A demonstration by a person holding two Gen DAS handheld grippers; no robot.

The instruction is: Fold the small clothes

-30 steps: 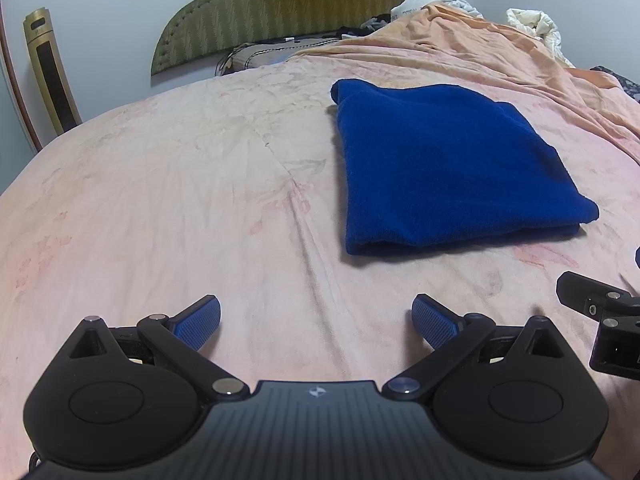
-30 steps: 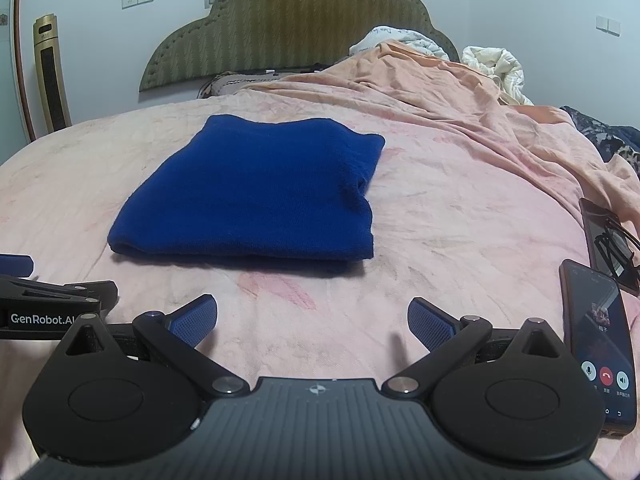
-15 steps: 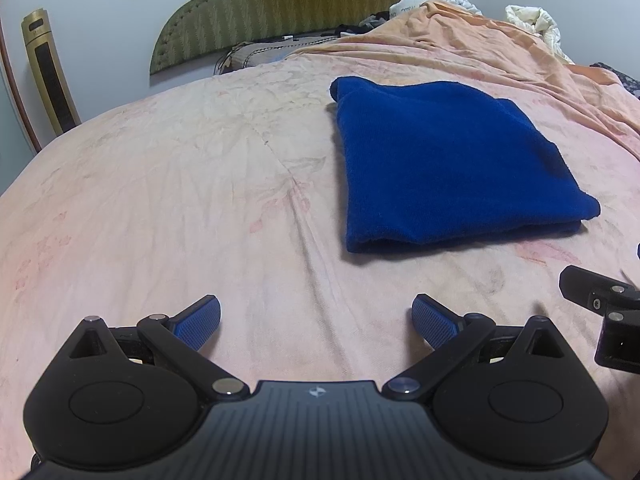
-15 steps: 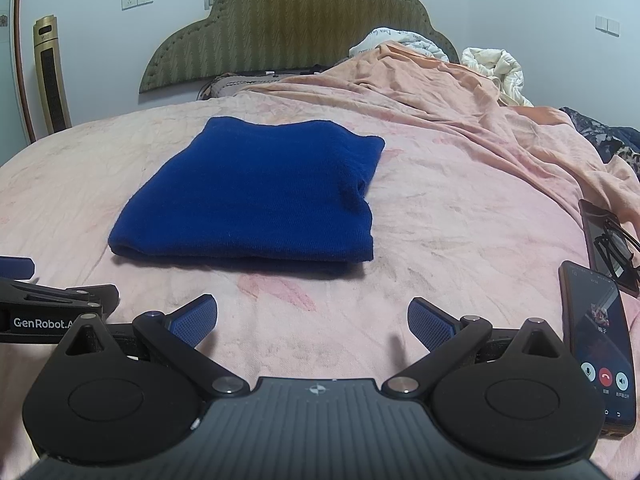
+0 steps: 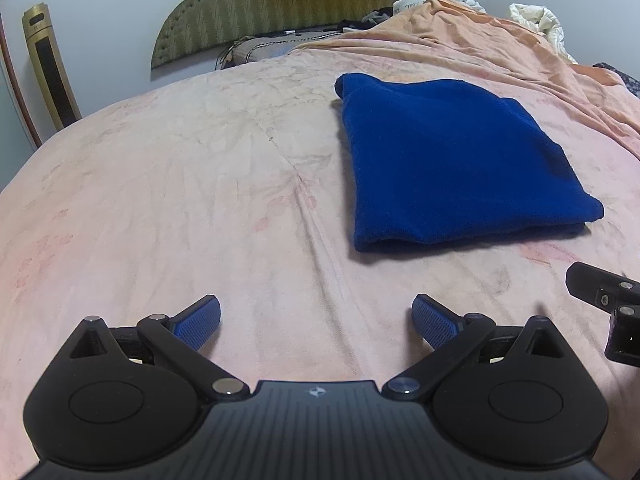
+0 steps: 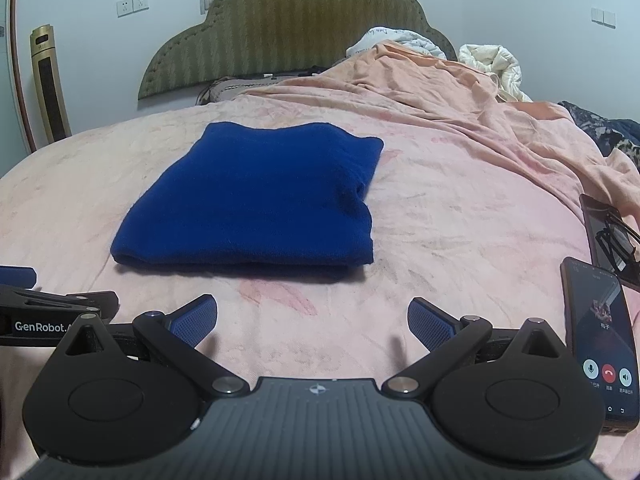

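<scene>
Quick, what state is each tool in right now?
Left tool: open, holding nothing.
Right tool: open, holding nothing; folded blue garment lies untouched ahead.

— What colours do you see?
— I see a solid royal-blue folded garment (image 6: 256, 196) on a pale pink bedspread (image 6: 440, 216) with faint reddish blotches.
— And the headboard (image 6: 280, 36)?
— Olive green, chevron-striped. My fingertips (image 6: 194, 320) are blue and dimpled.

Left tongs (image 5: 316, 316) and right tongs (image 6: 312, 316) hover side by side, fingers spread wide, gripping nothing.
</scene>
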